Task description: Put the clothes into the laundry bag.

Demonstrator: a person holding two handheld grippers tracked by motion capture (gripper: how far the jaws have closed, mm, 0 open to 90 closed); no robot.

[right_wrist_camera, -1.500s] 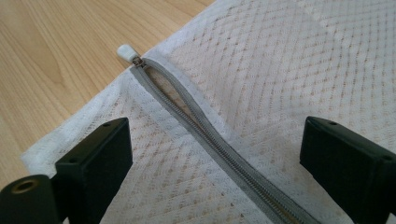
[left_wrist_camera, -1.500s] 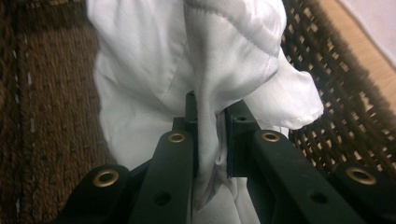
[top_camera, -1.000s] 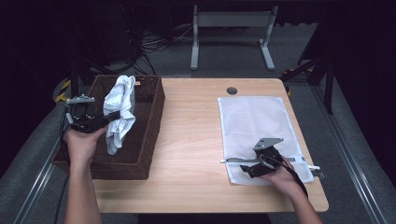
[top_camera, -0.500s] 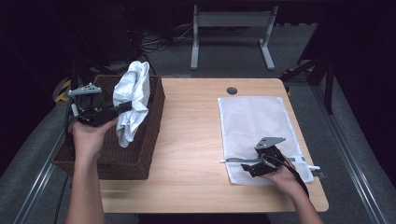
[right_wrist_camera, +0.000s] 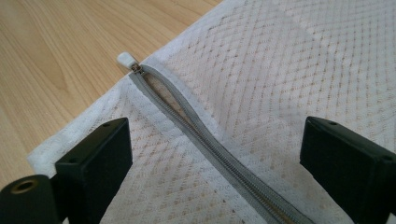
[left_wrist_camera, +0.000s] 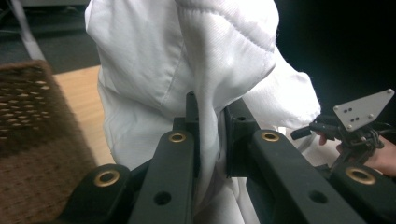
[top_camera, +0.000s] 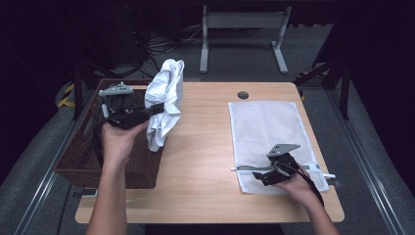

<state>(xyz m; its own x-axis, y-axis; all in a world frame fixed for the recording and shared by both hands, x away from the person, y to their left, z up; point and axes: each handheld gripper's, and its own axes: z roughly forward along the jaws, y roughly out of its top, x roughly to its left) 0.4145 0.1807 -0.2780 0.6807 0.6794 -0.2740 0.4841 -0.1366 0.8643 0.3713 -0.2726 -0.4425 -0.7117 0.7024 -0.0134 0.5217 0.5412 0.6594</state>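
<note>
Left hand-held gripper (top_camera: 159, 106) clamped on white garment (top_camera: 165, 105), raised clear of basket (top_camera: 78, 156); right hand-held gripper (right_wrist_camera: 215, 163) spread wide over mesh bag (top_camera: 269, 132) zipper (right_wrist_camera: 196, 126), ready for loading.

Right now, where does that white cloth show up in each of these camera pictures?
High view: the white cloth hangs left of centre, above the wicker basket, clamped in the left hand-held gripper.
Left gripper view: it covers the upper middle, pinched between the two black jaws.
Right gripper view: not in it; that white fabric is the mesh bag with its zipper.
Shared landmark: the wooden table, seen again.
</note>
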